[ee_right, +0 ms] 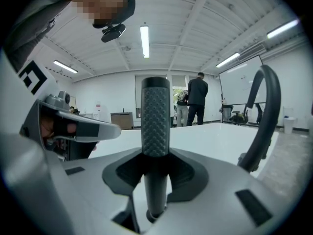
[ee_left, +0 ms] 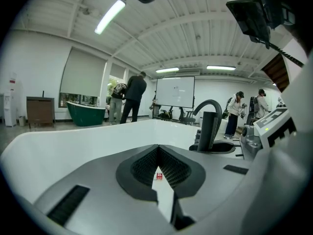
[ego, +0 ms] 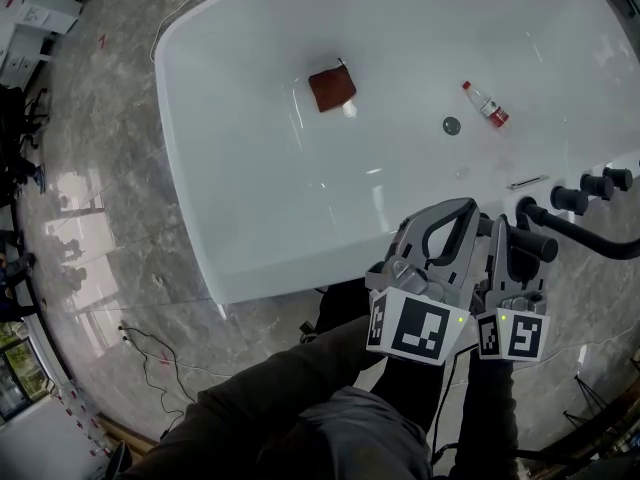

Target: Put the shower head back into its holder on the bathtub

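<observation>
Your right gripper (ee_right: pixel 155 161) is clamped on the shower head (ee_right: pixel 155 114), its dark textured handle standing upright between the jaws, long axis vertical. Just beside it, your left gripper (ee_left: pixel 158 154) has its jaws together on nothing. Just beyond the right jaws, on the bathtub (ego: pixel 300 263) rim, stand the black fittings (ego: pixel 572 200) and the arched spout (ee_right: pixel 264 116). The holder is likely among them, though which one cannot be told. Your right hand is nearer, so the seating looks like its job.

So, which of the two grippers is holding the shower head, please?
The right gripper: its jaws clamp the shower head by its textured handle, while the left gripper is shut on nothing.
</observation>
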A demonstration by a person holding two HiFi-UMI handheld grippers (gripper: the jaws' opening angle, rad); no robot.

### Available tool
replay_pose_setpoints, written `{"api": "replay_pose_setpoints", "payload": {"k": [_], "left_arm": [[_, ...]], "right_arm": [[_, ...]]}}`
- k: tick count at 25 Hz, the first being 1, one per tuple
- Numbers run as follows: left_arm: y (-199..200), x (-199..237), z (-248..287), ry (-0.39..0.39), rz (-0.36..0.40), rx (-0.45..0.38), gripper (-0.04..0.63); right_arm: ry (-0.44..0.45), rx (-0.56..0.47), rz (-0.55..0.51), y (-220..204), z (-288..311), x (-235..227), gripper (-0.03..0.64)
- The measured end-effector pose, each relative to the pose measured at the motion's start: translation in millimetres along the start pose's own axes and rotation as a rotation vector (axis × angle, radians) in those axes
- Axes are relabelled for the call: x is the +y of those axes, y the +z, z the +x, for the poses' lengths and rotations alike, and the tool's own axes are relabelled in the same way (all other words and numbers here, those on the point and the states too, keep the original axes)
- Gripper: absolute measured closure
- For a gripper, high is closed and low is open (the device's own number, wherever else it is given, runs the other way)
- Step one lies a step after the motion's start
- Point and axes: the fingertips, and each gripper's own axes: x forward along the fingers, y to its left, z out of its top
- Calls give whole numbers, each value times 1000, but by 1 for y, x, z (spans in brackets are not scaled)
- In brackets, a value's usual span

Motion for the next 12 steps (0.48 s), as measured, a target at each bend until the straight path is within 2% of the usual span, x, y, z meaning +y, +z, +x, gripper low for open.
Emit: {"api": "replay_pose_setpoints", "payload": {"k": [4, 8, 12], "left_arm": [[-2, 0, 2, 1, 0, 6, 592], [-2, 3, 3, 2, -1, 6, 592], [-4, 5, 3, 4, -3, 11, 592]], "right_arm": [[16, 34, -48, -10, 1, 7, 491], [-2, 62, 2, -26, 2, 0, 491], [6, 45, 0, -27, 5, 3, 491]]}}
